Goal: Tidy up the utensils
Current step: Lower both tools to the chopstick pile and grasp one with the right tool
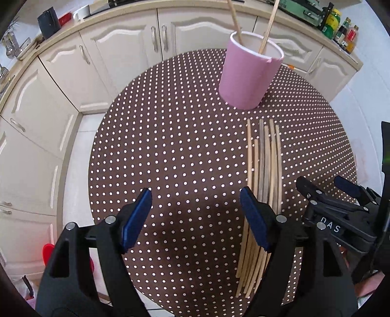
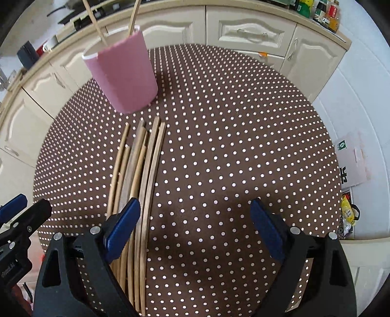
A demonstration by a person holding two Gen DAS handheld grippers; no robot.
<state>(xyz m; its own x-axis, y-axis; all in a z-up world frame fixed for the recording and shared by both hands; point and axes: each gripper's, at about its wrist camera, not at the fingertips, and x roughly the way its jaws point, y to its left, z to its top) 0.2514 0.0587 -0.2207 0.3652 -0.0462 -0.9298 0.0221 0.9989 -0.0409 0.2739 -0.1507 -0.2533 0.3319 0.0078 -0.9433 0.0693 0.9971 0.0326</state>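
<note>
Several wooden chopsticks (image 1: 264,168) (image 2: 139,170) lie side by side on the round brown dotted table (image 1: 170,151) (image 2: 231,146). Behind them stands a pink cup (image 1: 248,73) (image 2: 124,75) with two chopsticks (image 1: 267,26) (image 2: 134,17) upright in it. My left gripper (image 1: 195,219) hangs open above the table, nothing between its blue pads; its right finger (image 1: 253,222) is over the near ends of the chopsticks. My right gripper (image 2: 197,231) is open too and holds nothing, its left finger (image 2: 124,226) above the same bundle. Each gripper shows in the other's view, the right gripper (image 1: 326,192) and the left gripper (image 2: 24,207).
Cream kitchen cabinets (image 1: 121,48) (image 2: 243,29) curve round the far side of the table. Bottles (image 1: 341,26) (image 2: 326,12) stand on the counter at the back right. A dark jug (image 1: 48,22) sits on the counter at the back left. Bags and a box (image 2: 351,165) lie on the floor to the right.
</note>
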